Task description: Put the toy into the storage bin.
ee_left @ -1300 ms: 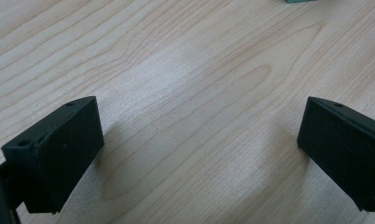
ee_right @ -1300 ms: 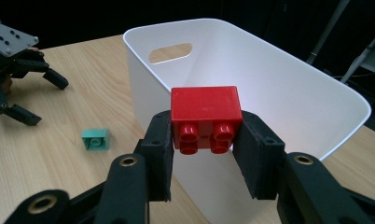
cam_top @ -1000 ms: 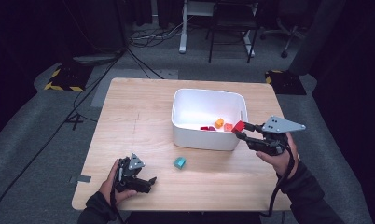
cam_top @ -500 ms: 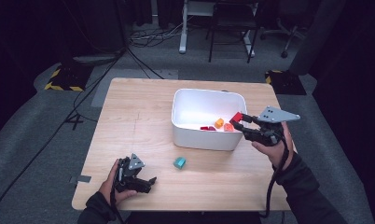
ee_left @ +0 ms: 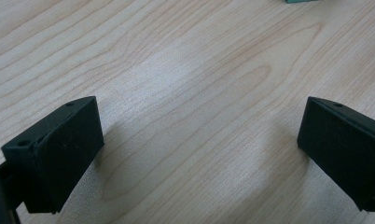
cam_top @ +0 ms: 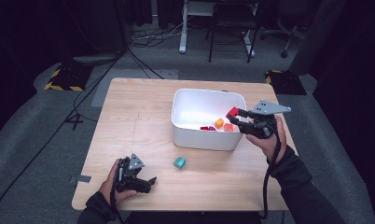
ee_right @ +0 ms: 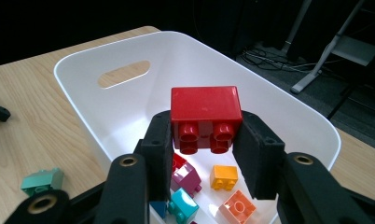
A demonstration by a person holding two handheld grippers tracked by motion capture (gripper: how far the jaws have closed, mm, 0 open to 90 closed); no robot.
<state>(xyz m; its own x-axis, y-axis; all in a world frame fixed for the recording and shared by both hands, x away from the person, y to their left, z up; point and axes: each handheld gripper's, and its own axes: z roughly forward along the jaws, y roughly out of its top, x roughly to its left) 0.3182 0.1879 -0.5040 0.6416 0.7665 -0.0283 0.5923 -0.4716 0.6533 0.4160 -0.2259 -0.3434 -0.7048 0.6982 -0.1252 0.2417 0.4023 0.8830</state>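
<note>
Grips red block [ee_right: 204, 113] in right hand-held gripper [cam_top: 242, 120] over white bin [cam_top: 188, 133] at 3 o'clock rim, left hand-held gripper [cam_top: 143, 182] gaping idle; risks bouncing out if released early.

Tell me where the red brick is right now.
In the high view the red brick sits clamped in the right gripper, over the white bin's right end.

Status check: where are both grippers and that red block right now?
Right gripper shut on red block, held over the white bin. Left gripper open, low over the table. Teal block loose beside the bin; nothing blocking the drop.
</note>
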